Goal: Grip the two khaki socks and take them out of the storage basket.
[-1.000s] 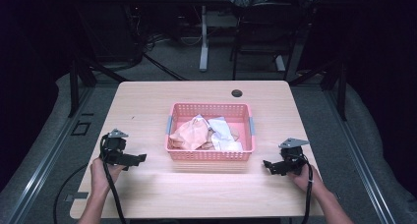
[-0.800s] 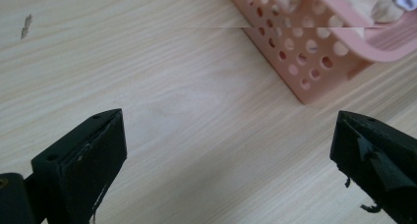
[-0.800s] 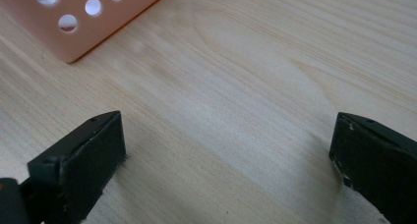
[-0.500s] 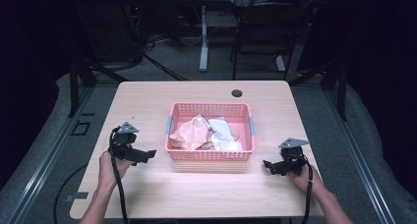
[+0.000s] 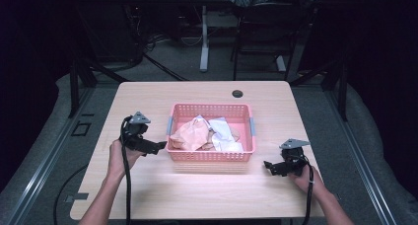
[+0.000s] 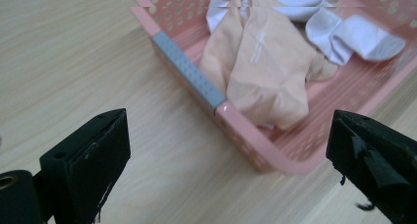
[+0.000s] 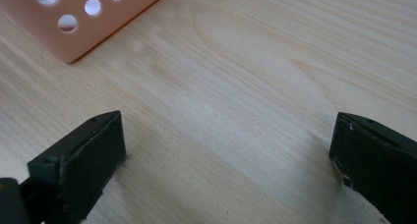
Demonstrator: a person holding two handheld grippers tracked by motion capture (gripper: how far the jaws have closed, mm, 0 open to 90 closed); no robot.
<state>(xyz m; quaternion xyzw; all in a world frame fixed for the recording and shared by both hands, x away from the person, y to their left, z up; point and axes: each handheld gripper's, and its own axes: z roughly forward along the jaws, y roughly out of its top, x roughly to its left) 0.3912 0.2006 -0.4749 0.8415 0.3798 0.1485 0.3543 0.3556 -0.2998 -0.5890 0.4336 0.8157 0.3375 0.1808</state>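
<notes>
Left gripper (image 5: 156, 147) sat just left of the pink basket (image 5: 210, 156), jaws spread wide, empty. Peach cloth (image 5: 192, 134) lay in basket's left half, straight ahead and right of it. Right gripper (image 5: 268, 165) likewise open, empty, farther off at near-right corner.

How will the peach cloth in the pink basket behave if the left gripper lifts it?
The peach cloth lies crumpled in soft folds, so it will probably hang limp. It looks thin, so likely light. It overlaps the white cloth, which may drag along. The left gripper is open beside the pink basket.
</notes>
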